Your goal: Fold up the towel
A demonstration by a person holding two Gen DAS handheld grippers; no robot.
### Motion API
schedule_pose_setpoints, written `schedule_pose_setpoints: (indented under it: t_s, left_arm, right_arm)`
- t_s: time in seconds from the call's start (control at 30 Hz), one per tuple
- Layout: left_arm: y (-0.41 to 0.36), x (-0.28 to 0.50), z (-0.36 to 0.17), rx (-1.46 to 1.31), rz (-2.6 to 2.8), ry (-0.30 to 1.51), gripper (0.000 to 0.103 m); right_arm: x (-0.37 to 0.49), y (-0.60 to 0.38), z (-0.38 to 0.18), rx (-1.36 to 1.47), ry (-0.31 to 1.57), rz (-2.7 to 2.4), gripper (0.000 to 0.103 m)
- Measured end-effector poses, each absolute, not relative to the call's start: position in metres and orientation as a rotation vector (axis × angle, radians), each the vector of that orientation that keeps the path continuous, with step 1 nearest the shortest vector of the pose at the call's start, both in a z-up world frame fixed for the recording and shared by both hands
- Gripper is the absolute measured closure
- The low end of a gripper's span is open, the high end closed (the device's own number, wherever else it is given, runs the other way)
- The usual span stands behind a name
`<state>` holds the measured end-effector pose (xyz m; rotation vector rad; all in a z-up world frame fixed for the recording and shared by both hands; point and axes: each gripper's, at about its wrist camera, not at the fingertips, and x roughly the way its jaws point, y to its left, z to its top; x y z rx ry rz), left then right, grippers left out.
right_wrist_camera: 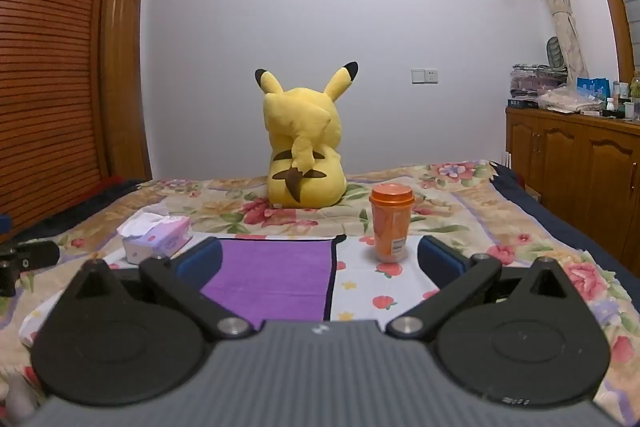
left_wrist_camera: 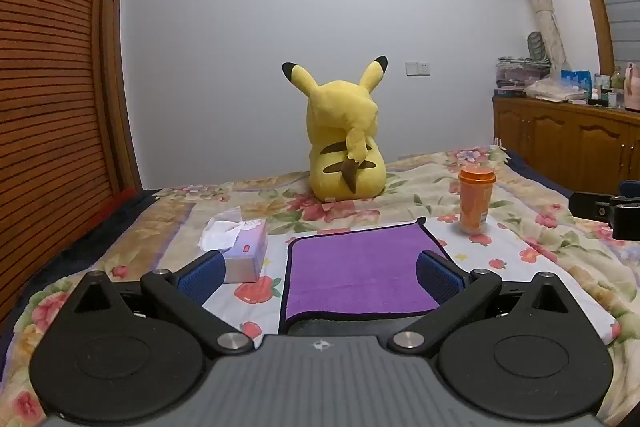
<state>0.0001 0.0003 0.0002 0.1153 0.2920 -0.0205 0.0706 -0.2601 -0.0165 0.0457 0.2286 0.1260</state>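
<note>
While purple towel [left_wrist_camera: 360, 267] lies flat on bed [left_wrist_camera: 520, 267], I hold L gripper [left_wrist_camera: 320, 273] and R gripper [right_wrist_camera: 320, 259] jaws apart (nothing gripped).

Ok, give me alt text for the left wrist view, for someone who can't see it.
A purple towel lies flat on a floral bedspread between the open left tongs. A tissue box sits left, an orange cup right, a Pikachu plush behind.
</note>
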Motion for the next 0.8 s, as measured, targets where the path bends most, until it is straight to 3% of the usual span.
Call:
schedule_pose_setpoints:
  t_s: [0.8]
  left_arm:
    - [0.0041, -0.0022, -0.0012, 0.119, -0.016, 0.284, 0.0]
  right_arm:
    - [0.0703, -0.2574, -0.016, 0.044, 0.223, 0.127, 0.0]
